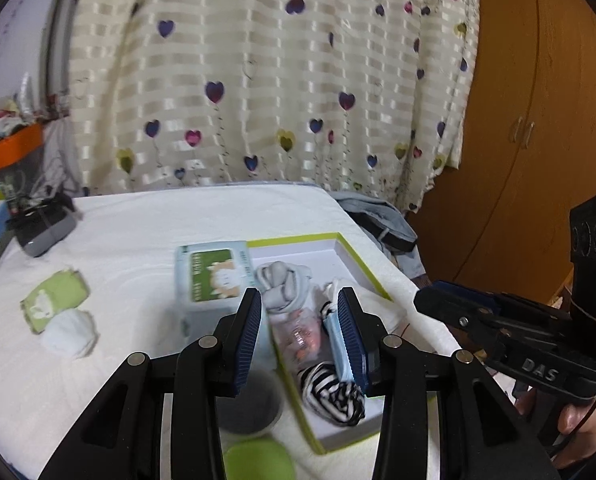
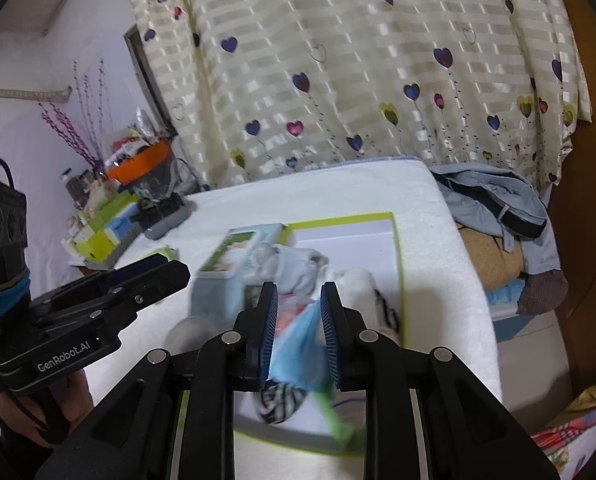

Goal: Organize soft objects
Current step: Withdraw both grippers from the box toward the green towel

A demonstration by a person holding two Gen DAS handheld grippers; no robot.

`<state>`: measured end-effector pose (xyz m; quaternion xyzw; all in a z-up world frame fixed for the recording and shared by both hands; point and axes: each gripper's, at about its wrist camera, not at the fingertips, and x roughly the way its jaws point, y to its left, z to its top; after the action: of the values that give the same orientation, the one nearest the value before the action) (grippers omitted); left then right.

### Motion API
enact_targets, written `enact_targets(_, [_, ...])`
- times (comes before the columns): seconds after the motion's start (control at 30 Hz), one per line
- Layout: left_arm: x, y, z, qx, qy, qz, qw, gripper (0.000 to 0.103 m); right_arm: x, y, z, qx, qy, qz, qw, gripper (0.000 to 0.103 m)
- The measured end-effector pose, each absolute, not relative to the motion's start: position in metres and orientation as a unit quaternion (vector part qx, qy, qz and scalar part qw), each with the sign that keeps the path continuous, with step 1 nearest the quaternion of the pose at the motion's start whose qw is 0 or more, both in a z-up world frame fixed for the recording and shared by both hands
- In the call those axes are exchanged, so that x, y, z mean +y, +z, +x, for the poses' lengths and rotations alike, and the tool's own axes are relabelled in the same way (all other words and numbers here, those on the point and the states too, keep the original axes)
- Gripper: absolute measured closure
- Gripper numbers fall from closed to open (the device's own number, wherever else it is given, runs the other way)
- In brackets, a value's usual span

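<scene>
Left wrist view: the left gripper (image 1: 300, 334) hangs over a white-covered tabletop (image 1: 138, 220), its jaws partly open with nothing pressed between the pads. Below and between them lies a shallow green-rimmed box (image 1: 362, 258). Inside it, from 12 to 6 o'clock: a knotted grey sock (image 1: 284, 286), a clear pouch (image 1: 300, 340) with orange contents, a blue mask (image 1: 336, 340) against the right pad, and a striped sock (image 1: 334, 394). A tissue pack (image 1: 212, 274) lies just beside the box at 9 o'clock. Well apart at 9 o'clock rest a green sock (image 1: 54, 296) touching a white sock (image 1: 72, 334). A grey round item (image 1: 250, 404) and a green round item (image 1: 258, 460) sit at 6 o'clock. The right gripper (image 1: 430, 300) enters at 3 o'clock; its opening cannot be told here.

Right wrist view: the right gripper (image 2: 298, 336) has jaws partly open. The mask (image 2: 298, 352) lies between the pads, blurred; whether they press it cannot be told. The box (image 2: 394, 240) lies beneath, with the grey sock (image 2: 294, 270) at 12 o'clock and the striped sock (image 2: 276, 402) at 6 o'clock. The left gripper (image 2: 170, 270) shows at 9 o'clock.
</scene>
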<state>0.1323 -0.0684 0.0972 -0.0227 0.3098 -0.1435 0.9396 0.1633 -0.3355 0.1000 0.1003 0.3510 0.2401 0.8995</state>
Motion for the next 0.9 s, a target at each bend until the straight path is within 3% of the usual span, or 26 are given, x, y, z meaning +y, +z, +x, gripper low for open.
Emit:
enact_targets(0.03, [-0.063, 0.099, 0.125, 0.305, -0.140, -0.023, 0.942, 0.065, -0.333, 0.102, 0.159, 0.348, 0.243, 0.100, 0.900, 0.048])
enact_targets(0.1, [-0.055, 0.101, 0.114, 0.298, -0.137, -0.027, 0.944, 0.065, -0.328, 0.106, 0.152, 0.343, 0.247, 0.096, 0.901, 0.041])
enact_targets(0.9, [0.034, 0.075, 0.055, 0.301, -0.077, -0.089, 0.946, 0.065, -0.264, 0.116, 0.101, 0.358, 0.272, 0.014, 0.893, 0.041])
